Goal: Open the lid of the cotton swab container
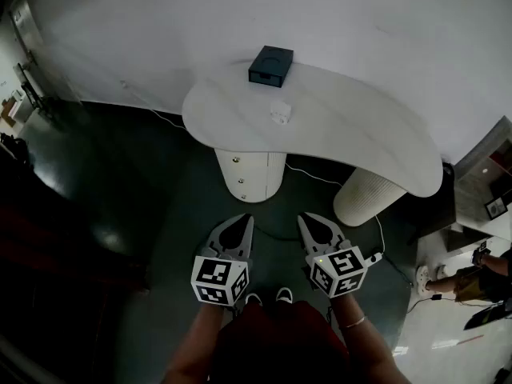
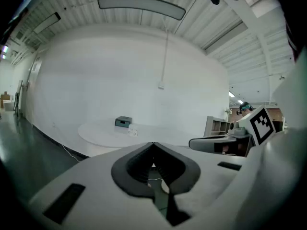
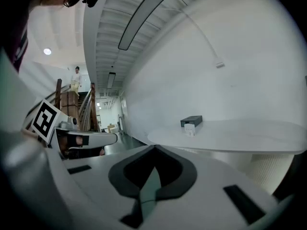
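Head view: small boxy white container [image 1: 279,113]

White bench [image 1: 360,126], curved like a bean, raised on two pale pillars: smooth one [image 1: 250,174] at left, ribbed one [image 1: 364,198] at right. Dark floor [image 1: 120,182] beneath. On top, near the far edge by the wall, a dark teal box [image 1: 270,65]; a little nearer, apart from it, a small white container [image 1: 279,112].
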Demonstrator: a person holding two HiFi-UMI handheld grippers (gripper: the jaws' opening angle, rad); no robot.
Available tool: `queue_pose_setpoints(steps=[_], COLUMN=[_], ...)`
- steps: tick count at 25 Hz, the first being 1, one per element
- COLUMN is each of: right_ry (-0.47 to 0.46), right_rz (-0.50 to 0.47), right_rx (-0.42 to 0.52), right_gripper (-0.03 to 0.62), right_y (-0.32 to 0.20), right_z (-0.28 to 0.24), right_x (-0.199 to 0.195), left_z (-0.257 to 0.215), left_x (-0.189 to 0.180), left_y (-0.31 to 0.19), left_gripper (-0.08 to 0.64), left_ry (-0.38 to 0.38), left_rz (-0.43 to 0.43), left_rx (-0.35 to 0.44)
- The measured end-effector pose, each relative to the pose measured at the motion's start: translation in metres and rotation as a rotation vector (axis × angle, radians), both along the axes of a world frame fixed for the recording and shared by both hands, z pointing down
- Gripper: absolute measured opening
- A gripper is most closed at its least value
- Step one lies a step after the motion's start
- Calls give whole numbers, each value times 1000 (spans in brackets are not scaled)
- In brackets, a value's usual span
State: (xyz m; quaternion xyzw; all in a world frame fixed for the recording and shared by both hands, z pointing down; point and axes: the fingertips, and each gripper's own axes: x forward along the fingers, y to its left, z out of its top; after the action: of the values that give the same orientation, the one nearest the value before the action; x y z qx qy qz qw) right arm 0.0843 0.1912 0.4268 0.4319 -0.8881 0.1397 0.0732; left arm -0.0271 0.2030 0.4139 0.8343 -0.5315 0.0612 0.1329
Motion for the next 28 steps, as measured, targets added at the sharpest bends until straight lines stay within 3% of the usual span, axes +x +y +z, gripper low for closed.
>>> queue_pose_setpoints(steps=[4,14,28], right_ry=[2,-25,3], right_rz=[-31,-95,-110], right_rx=[12,-6,19], right_gripper=[15,15,17], right_y=[-6,-22,-72], right_z=[-2,3,1], right_x=[8,30,39], left_z=[-2,-11,-12], left_x=[11,26,32], left_y=[-7,-16,-65], left_gripper=[25,25,25], left_ry=[34,-14,-22], left_rz=[-26,-114,-98], left_rx=[10,36,37])
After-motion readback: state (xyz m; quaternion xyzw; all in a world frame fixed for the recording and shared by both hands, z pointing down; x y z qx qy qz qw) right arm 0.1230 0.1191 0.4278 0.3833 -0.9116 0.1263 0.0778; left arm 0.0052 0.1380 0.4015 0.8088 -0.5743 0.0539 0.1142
